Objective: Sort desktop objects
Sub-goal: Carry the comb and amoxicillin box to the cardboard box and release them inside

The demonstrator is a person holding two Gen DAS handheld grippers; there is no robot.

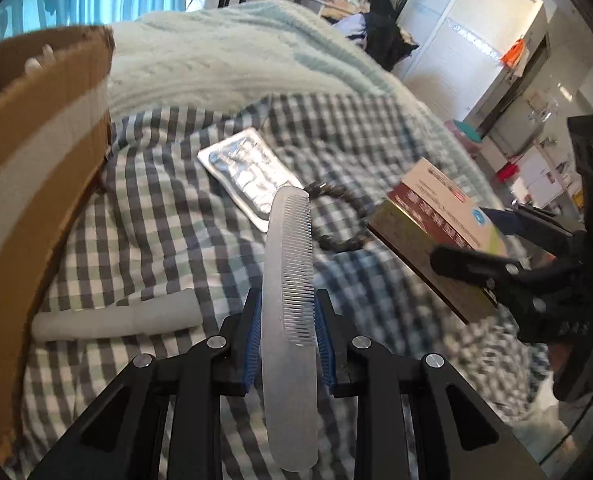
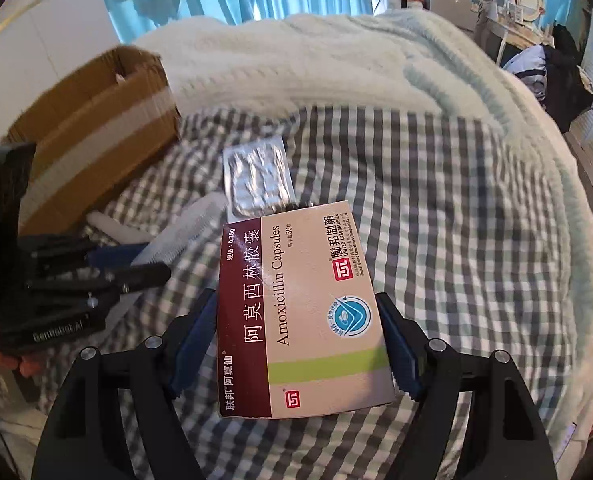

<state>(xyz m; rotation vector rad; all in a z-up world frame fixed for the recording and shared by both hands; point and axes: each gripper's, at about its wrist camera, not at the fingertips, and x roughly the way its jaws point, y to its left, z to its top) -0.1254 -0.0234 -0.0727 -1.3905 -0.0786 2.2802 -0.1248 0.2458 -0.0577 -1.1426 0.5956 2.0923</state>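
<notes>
Clear plastic comb [image 1: 290,320] sits nearest the left wrist cam, pinched betw the blue pads [image 1: 253,344] of the left gripper [image 1: 288,312]; jaws pressed onto its flat sides. Long axis runs straight fwd along the fingers, teeth facing right, far tip reaching over the edge of a foil blister pack [image 1: 248,168]. Handle end sticks back past the pads toward the cam.

Right gripper [image 2: 296,340] clamps an Amoxicillin capsule box [image 2: 296,312] across its width, blue pads [image 2: 192,340] on both long edges. Box held roughly flat, printed face up, long axis pointing fwd and slightly right, far end over the blister pack's near edge in the right wrist view.

Both items held above a grey/white checked sheet [image 1: 156,216]. On the sheet: white tube-like obj [image 1: 116,318] lying approx left-right near the cardboard box [image 1: 36,152], which stands at left w/ a pale tape band; dark beaded loop [image 1: 340,216] just beside the blister pack, part hidden behind the comb. Pale knitted blanket [image 1: 224,52] beyond.
</notes>
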